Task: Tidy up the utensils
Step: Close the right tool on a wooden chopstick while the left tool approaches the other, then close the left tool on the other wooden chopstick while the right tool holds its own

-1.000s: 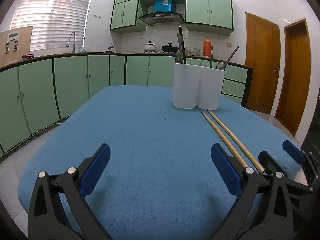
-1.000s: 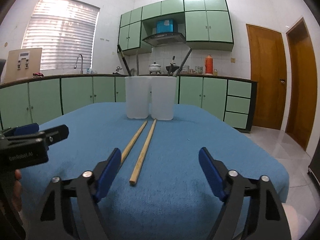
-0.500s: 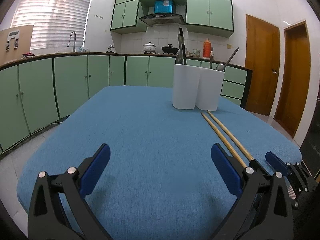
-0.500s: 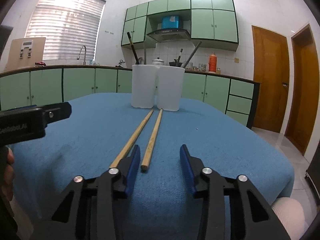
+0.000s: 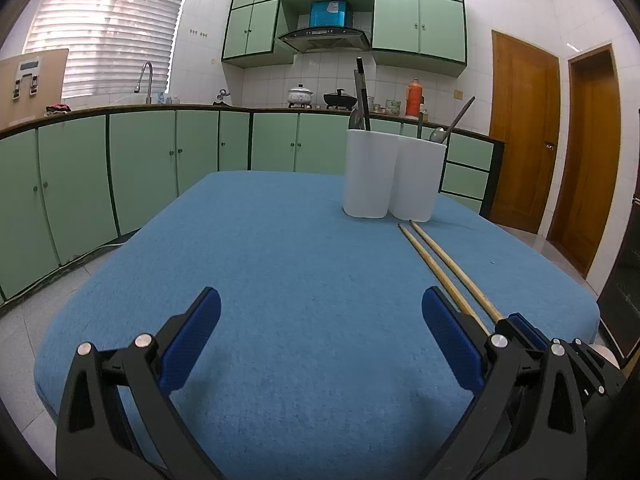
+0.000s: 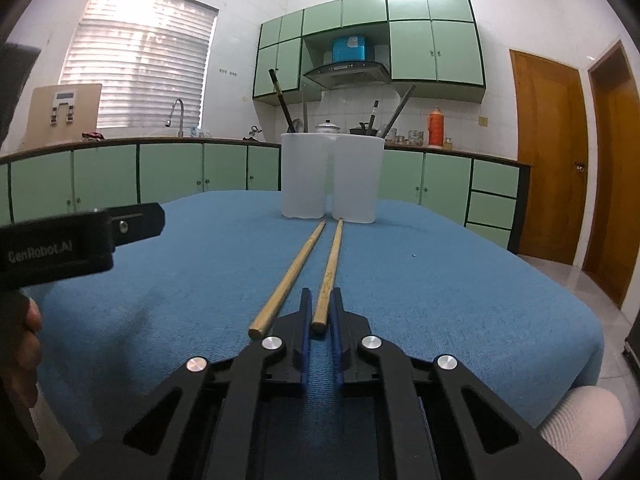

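Now: chopstick pickup, R side.
R gripper (image 6: 320, 322) jaws closing on near end of right chopstick (image 6: 329, 270); left chopstick (image 6: 289, 276) lies free just beside. Both on blue cloth (image 6: 440, 280), long axis to 12 o'clock, tips by white holder (image 6: 330, 178). Pinch squarely, lift end-first w/o nudging its pair. L gripper (image 5: 320, 340) wide open, empty.

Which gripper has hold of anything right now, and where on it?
Right gripper: its jaws are closing around the near end of the right-hand wooden chopstick. Left gripper: jaws wide apart, nothing between them.
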`<state>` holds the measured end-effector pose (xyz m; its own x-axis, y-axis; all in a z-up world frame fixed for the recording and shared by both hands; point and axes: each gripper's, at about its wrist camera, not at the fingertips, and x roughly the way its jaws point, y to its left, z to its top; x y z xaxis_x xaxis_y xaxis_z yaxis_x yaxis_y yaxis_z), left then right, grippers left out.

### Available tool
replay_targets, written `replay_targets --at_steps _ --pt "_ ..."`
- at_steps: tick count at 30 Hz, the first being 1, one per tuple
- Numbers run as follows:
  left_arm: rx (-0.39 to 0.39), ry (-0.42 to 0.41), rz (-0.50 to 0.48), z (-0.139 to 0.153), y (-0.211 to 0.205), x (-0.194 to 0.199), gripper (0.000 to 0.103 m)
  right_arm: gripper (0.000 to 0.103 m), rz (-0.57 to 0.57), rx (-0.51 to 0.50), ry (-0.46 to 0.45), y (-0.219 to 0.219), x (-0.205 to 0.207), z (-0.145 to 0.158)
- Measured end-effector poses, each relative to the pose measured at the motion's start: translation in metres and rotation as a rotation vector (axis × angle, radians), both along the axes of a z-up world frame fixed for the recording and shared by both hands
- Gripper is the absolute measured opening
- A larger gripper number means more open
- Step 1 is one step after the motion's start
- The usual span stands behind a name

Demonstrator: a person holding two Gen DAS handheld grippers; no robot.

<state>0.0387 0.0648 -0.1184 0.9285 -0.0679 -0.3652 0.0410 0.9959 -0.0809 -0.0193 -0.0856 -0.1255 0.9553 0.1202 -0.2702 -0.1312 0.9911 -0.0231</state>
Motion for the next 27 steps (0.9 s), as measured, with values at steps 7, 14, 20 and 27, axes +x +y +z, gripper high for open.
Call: replay_targets --at_steps 7,14,20,27 --pt "-0.004 -0.006 -0.011 0.001 -0.011 -0.004 0.098 0.007 -0.02 0.002 -0.015 -0.009 -0.007 0.004" --pt "-0.022 -0.005 -0.056 -0.002 -0.043 -0.012 0.098 0.007 -0.089 -0.002 -0.031 -0.03 -0.025 0.007" --pt "-0.007 0.014 -0.104 -0.011 -0.073 -0.013 0.097 0.007 -0.167 0.028 -0.037 -0.059 -0.032 0.011" --pt "0.012 0.071 -0.12 -0.025 -0.093 -0.004 0.068 0.007 -0.206 0.066 -0.031 -0.081 -0.032 0.011"
